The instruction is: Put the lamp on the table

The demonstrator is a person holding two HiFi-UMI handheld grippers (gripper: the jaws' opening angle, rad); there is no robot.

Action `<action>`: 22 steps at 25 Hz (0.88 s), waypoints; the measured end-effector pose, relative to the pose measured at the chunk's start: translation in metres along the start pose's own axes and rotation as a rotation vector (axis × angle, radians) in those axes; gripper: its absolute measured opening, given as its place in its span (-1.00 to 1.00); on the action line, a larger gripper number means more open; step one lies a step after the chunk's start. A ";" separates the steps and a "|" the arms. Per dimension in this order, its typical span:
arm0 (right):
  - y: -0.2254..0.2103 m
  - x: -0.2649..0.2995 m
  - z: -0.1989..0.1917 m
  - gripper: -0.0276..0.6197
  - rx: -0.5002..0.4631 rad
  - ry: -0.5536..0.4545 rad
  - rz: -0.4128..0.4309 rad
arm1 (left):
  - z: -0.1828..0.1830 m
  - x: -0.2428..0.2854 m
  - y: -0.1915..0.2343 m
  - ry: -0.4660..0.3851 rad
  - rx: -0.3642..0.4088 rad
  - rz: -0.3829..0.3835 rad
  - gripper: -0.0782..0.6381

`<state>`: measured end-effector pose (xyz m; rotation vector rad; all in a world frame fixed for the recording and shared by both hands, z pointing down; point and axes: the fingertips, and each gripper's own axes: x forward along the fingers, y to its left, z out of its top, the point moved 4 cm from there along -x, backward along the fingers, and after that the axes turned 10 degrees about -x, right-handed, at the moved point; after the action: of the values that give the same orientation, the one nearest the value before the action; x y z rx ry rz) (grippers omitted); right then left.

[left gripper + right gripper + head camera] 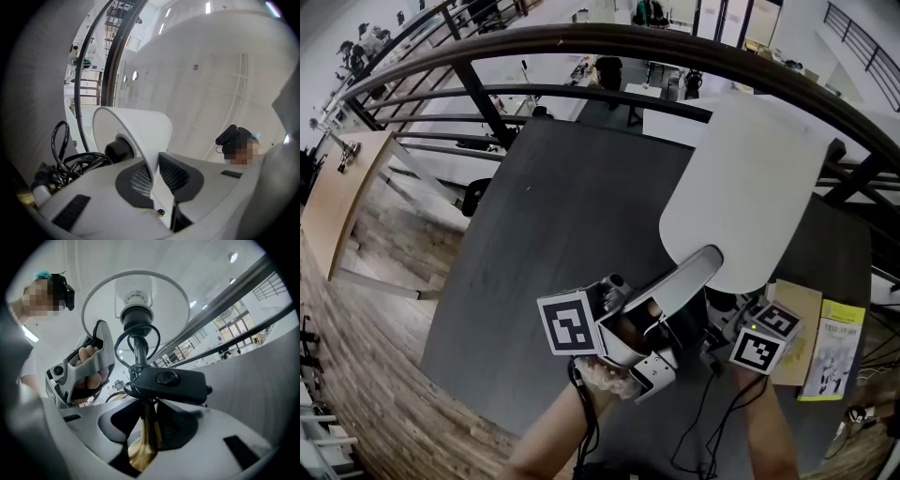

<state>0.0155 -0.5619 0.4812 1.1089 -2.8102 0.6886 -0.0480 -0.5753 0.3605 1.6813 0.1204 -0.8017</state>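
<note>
No readable writing shows. The yellow-green booklet (pixel 834 352) at the right edge of the surface (pixel 553 234) carries print and a figure too small to make out. The cube (pixel 572 323) on the left hand-held gripper (pixel 703 262) bears only black-and-white square patterns.

The lamp (pixel 750 178) is held tilted over the near right part of the dark surface, its white shade (pixel 136 126) leaning away toward the far right. Whether its foot touches the surface cannot be told.

In the left gripper view the jaws stand nearly together, and their pads pinch the thin lower rim of the shade. The right hand-held gripper (pixel 147 418) is clamped on the lamp's brass stem (pixel 146 441). The black inline switch (pixel 168 380) lies just above its jaws. A loop of black cord (pixel 61 150) hangs beside the socket.

The booklet and a brown pad (pixel 797 323) lie just beside the right hand-held gripper, between the lamp and the right edge of the surface. To the left of the lamp and beyond it, a broad stretch of bare dark surface runs to its left edge, with wooden floor (pixel 356 375) below. A dark curved railing (pixel 581 42) crosses behind the far edge, near the shade's upper end.
</note>
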 end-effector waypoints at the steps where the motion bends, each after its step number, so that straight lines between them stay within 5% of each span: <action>1: -0.001 0.000 0.000 -0.56 -0.002 0.000 -0.001 | 0.000 0.000 0.001 0.000 0.001 -0.001 -0.61; 22: -0.008 0.003 -0.020 -0.56 -0.054 0.014 -0.025 | -0.008 -0.018 0.016 0.013 0.011 -0.007 -0.58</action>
<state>0.0165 -0.5608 0.5028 1.1241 -2.7802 0.6122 -0.0504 -0.5668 0.3837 1.6970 0.1310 -0.7981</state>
